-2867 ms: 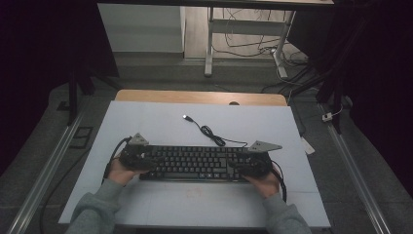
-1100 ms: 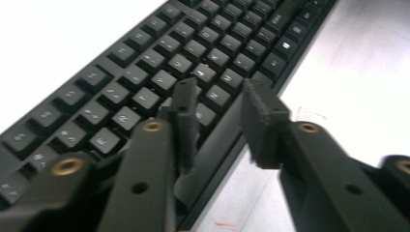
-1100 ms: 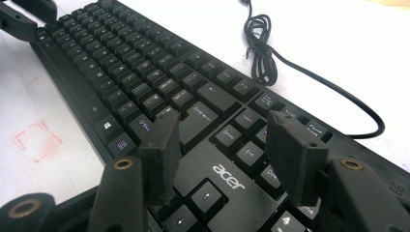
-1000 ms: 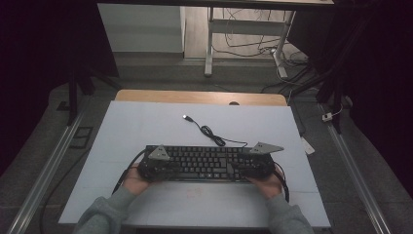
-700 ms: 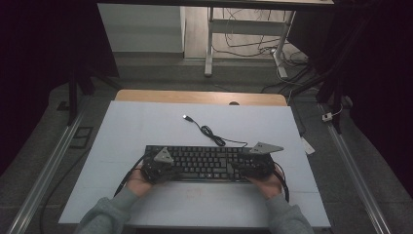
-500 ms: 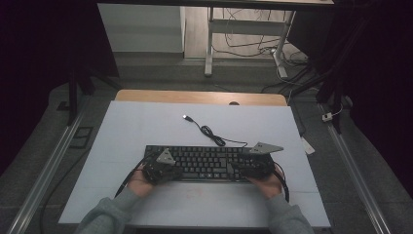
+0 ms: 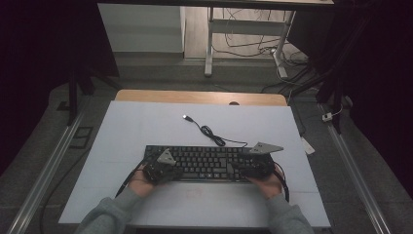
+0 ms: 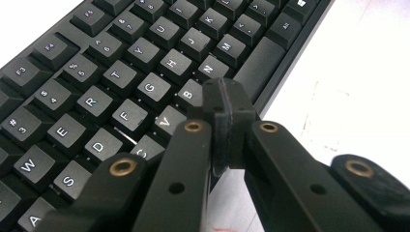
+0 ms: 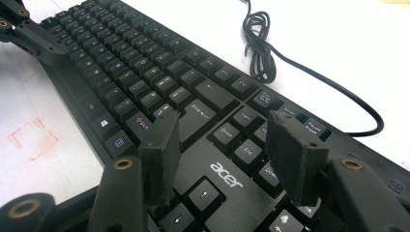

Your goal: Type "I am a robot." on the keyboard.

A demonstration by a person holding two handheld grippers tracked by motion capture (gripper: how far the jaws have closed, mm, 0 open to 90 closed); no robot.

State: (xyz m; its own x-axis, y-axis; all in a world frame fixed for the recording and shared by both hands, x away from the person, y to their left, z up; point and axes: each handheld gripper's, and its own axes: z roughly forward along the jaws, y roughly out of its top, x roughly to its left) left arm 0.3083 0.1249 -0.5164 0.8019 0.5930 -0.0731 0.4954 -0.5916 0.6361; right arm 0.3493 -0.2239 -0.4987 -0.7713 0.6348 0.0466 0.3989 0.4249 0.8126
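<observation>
Black Acer keyboard [image 7: 204, 163] lies flat on the white table [image 7: 146, 122], lower centre of the high view, long edge running left-right. Its USB cable [image 7: 209, 132] trails toward upper centre, plug end loose on the surface, partly coiled.

L gripper [image 8: 226, 108]: jaws pressed together, nothing between them. Tip sits low over the bottom letter row, near V/B and the space bar, at the kbd's lower-left in the high view [image 7: 160, 168]. Whether the tip touches a key: can't tell. Looks like key-poking w/ closed jaws, not a grasp.

R gripper [image 9: 227, 140]: jaws apart, hanging over the nav/arrow cluster beside the Acer logo, lower right of the kbd in the high view [image 7: 253, 168]. No pad contact seen; holds nothing.

Progress (judgement): kbd appears placed and squared up; hands parked at both ends. Work in hand looks like pressing keys on the L side. Cable unplugged, not tidied. Faint red square mark [image 9: 34, 137] on table near kbd's front edge; purpose unclear.
</observation>
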